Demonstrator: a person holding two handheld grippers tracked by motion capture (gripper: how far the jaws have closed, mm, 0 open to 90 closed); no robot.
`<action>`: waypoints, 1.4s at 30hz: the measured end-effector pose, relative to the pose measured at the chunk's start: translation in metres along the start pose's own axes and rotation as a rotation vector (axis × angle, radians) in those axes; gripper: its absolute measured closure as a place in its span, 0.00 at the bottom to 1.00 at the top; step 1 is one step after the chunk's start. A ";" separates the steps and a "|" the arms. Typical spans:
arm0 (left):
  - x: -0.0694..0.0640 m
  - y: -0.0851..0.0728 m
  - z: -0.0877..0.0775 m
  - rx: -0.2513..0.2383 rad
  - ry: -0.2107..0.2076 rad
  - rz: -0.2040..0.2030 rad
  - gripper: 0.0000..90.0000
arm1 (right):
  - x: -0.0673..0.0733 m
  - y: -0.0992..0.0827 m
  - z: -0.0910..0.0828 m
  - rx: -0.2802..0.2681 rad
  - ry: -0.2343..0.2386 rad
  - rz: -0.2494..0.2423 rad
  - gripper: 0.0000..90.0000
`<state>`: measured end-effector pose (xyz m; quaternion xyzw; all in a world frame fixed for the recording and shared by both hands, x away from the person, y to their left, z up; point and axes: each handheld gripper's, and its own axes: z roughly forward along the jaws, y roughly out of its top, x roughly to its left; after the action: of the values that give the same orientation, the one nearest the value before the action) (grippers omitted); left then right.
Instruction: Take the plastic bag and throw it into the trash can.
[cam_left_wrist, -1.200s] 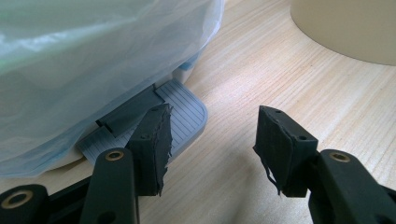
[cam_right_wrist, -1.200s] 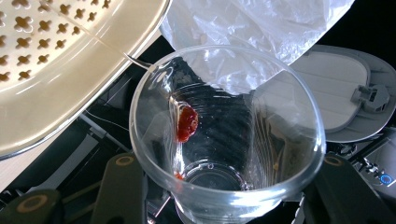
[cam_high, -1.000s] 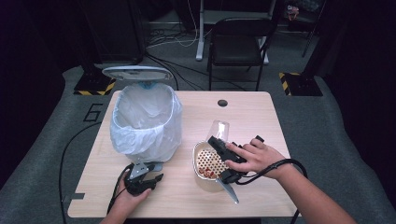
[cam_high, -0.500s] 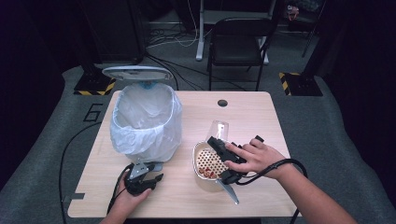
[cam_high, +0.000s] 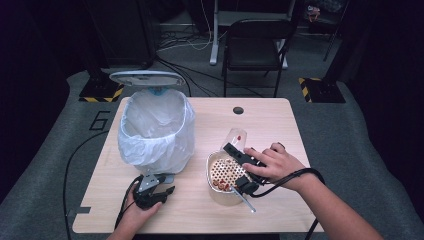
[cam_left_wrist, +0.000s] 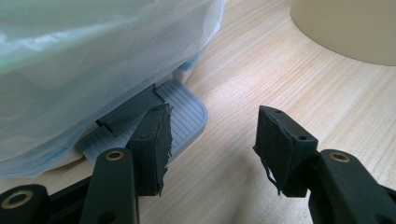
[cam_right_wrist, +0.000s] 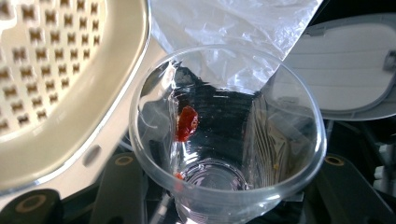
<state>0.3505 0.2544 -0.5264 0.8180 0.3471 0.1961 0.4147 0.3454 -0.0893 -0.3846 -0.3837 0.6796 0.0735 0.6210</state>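
A clear plastic cup (cam_high: 237, 137) with a red smear (cam_right_wrist: 187, 123) stuck to its inner wall is tipped over the far rim of a cream perforated strainer bowl (cam_high: 210, 170). My right gripper (cam_high: 235, 150) is shut on that cup (cam_right_wrist: 224, 116), one jaw on each side of it. The strainer holds small red pieces. At the front left, my left gripper (cam_high: 161, 182) rests low at the foot of a pedal bin (cam_high: 155, 130) lined with a white bag. Its jaws stand apart with nothing between them (cam_left_wrist: 212, 135), the left one over the grey ribbed pedal (cam_left_wrist: 187, 112).
The bin's lid (cam_high: 146, 77) stands up, open. A thin metal handle (cam_high: 246, 202) sticks out from under the strainer toward the front edge. A cable hole (cam_high: 238, 110) sits at the table's back. A black folding chair (cam_high: 255, 45) stands behind the table.
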 end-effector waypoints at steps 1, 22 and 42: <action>0.000 0.000 0.000 0.000 -0.001 -0.001 0.51 | -0.002 0.000 0.000 -0.016 0.005 0.033 0.54; -0.001 0.000 0.000 -0.004 -0.009 -0.033 0.51 | -0.042 -0.056 0.008 -0.184 0.319 1.165 0.55; -0.001 0.000 0.000 -0.004 -0.009 -0.032 0.51 | -0.057 -0.073 0.023 -0.245 0.433 1.558 0.55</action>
<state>0.3496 0.2534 -0.5270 0.8125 0.3579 0.1865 0.4207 0.4040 -0.1022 -0.3111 0.1277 0.8432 0.4822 0.2005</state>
